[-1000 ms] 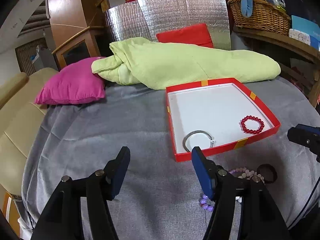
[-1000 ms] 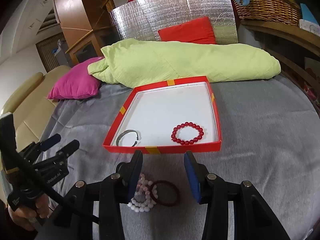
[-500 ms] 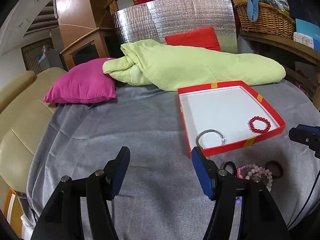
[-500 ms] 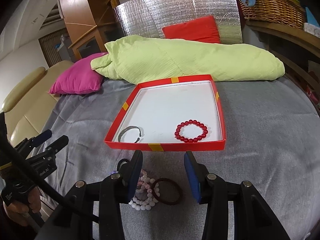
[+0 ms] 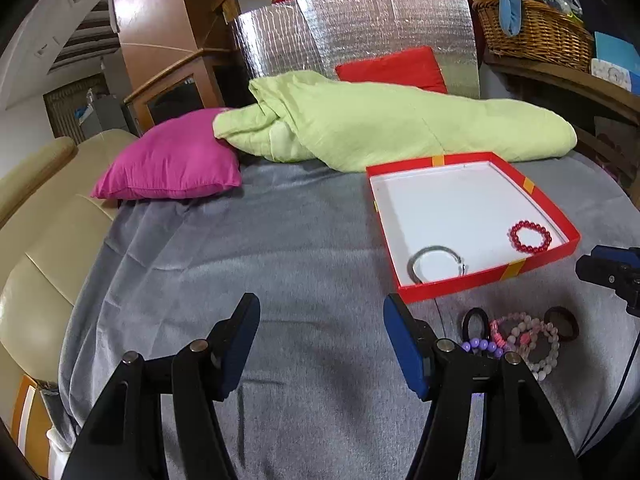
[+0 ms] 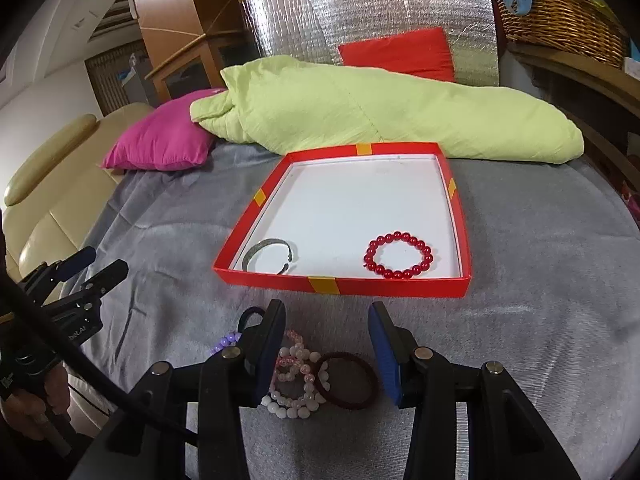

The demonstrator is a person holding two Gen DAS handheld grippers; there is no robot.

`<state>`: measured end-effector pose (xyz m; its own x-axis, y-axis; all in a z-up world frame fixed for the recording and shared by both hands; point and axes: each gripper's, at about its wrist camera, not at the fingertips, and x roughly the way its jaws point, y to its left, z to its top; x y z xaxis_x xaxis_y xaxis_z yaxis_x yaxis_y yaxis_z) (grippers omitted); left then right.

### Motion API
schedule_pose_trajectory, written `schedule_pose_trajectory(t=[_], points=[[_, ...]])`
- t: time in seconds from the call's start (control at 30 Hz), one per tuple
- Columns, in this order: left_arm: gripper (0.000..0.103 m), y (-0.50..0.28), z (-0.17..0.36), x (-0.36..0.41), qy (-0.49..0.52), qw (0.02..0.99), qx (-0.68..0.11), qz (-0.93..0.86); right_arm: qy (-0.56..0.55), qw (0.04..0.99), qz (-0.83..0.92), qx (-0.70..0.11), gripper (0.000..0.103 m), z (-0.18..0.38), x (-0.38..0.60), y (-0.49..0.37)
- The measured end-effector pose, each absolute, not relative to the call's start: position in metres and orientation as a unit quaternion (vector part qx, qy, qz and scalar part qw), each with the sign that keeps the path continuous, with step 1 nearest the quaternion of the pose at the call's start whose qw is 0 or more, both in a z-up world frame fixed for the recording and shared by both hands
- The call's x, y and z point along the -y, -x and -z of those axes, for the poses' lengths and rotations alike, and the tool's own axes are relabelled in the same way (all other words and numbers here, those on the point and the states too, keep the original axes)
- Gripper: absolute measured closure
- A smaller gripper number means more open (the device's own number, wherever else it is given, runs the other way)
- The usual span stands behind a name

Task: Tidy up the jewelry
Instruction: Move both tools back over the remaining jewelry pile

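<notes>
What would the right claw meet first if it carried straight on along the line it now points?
Most likely the dark red hair tie lying on the grey blanket, with the pale bead bracelets just beside it. The right claw stands open and tilts down at that pile; depth is hard to judge.

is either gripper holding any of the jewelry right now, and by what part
Nothing is held. The left gripper is open over bare grey cloth, and the right gripper hangs open above the loose bracelets, its pads not on them.

One red tray [image 6: 340, 284], two bracelets [image 6: 398, 256] inside, two cushions [image 6: 160, 144], one green quilt [image 6: 360, 116].
</notes>
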<state>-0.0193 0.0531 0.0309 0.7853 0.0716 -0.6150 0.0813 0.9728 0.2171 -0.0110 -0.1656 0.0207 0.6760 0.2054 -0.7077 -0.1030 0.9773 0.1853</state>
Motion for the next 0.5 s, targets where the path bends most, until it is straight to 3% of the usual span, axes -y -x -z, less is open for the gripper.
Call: schedule_pose_trajectory(t=[0.4,0.5], points=[[0.036,0.009,0.005,-0.043,-0.103,0.893,-0.430,0.084,-0.106,0.875,-0.104,-0.460,0.057,0.009,0.184,-0.003],[0.036,0.008,0.012,-0.039,-0.106,0.885,-0.443,0.093,-0.126,0.863,-0.118,-0.474,0.064,0.016,0.189,-0.005]])
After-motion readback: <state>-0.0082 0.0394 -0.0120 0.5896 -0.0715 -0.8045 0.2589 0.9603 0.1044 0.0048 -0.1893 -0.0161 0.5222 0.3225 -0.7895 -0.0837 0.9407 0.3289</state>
